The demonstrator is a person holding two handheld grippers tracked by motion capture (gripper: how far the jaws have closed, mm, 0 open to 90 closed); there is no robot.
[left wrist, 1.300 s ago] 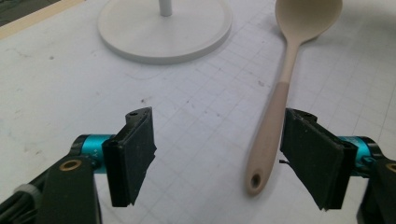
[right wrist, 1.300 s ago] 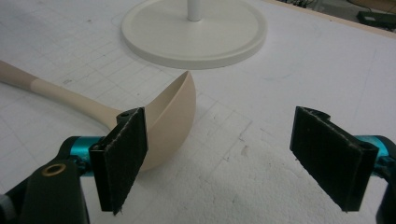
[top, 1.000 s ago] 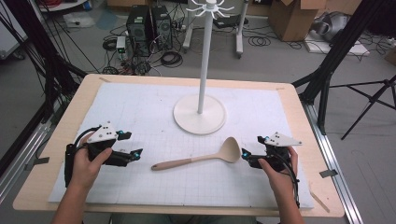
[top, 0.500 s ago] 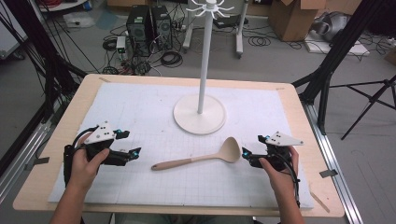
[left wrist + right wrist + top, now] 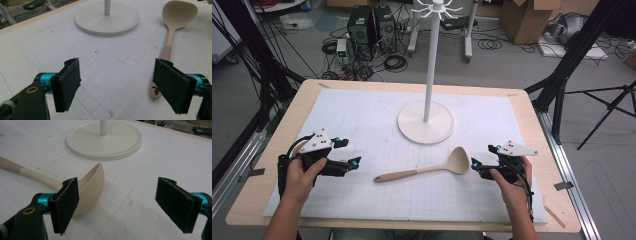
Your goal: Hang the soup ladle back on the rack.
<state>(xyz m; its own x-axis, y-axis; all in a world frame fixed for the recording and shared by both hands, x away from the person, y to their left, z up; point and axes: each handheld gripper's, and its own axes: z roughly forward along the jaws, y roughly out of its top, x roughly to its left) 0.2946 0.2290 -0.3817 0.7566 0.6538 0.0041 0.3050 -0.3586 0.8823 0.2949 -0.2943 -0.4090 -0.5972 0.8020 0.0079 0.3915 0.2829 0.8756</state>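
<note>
My right tongs (image 5: pixel 125 205) stand wide open, both black pads low over the white gridded surface (image 5: pixel 155 162). The beige ladle (image 5: pixel 91 187) lies just past my left pad (image 5: pixel 65 205), bowl tipped on its side, handle running off to the upper left. Farther on sits the round white stand base (image 5: pixel 103 141) with its pole rising.

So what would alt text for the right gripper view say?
A beige ladle lies on a white gridded mat, its bowl just behind the left black pad of an open claw. Beyond it sits the round white base of a stand.
</note>
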